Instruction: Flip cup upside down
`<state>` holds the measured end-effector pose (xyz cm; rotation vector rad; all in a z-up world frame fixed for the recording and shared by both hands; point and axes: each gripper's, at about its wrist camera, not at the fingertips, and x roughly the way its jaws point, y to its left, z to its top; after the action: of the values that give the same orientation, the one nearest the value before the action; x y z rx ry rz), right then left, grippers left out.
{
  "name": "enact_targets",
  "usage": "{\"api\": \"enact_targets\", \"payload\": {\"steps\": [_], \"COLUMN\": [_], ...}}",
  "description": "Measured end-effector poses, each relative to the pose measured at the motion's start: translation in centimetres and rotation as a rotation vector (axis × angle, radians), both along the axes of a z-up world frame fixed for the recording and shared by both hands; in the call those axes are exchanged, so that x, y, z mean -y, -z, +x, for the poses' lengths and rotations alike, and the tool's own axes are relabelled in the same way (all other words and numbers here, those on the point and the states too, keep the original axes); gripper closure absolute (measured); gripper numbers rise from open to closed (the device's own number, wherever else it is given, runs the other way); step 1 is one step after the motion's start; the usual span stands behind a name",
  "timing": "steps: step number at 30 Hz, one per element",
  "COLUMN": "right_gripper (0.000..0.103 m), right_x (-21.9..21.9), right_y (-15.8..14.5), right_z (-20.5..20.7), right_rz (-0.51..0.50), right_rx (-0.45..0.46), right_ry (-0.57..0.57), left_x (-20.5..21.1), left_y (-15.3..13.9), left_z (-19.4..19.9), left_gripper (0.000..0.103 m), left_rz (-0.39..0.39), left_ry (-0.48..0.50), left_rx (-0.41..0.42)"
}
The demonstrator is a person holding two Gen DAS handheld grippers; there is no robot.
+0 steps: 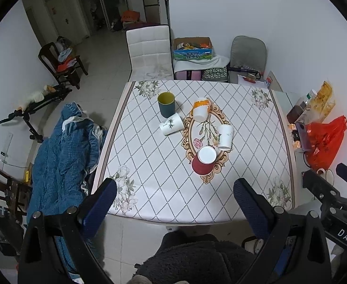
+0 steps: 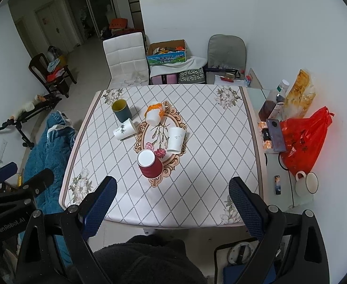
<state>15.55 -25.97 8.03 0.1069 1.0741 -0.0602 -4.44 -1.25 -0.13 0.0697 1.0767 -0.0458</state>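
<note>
Several cups stand on the patterned table [image 1: 256,127]. A dark teal cup with a yellow inside [image 1: 166,104] [image 2: 122,110] stands upright. A white bamboo-print cup [image 1: 171,124] [image 2: 124,130] lies on its side. An orange and white cup [image 1: 201,109] [image 2: 155,114], a white cup [image 1: 225,134] [image 2: 176,140] and a red cup [image 1: 204,160] [image 2: 149,163] stand upside down. My left gripper [image 1: 175,197] and right gripper [image 2: 173,194] are open and empty, held high above the table's near edge.
A white chair [image 1: 149,54] and a grey chair [image 1: 248,54] stand behind the table. A blue blanket [image 1: 62,153] lies at left. A side shelf at right holds a red bag [image 2: 303,139], a phone [image 2: 276,135], bottles and a white mug [image 2: 305,183].
</note>
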Motion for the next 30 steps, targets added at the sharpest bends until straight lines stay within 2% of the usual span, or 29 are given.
{"api": "enact_targets", "payload": {"steps": [30], "right_gripper": [0.005], "right_x": [0.4], "right_y": [0.0], "right_z": [-0.2], "right_rz": [0.0], "right_rx": [-0.001], "right_ry": [0.003], "left_x": [0.4], "left_y": [0.4], "left_z": [-1.0], "left_gripper": [0.002], "left_rz": [-0.002], "left_ry": [0.003], "left_rx": [-0.01]}}
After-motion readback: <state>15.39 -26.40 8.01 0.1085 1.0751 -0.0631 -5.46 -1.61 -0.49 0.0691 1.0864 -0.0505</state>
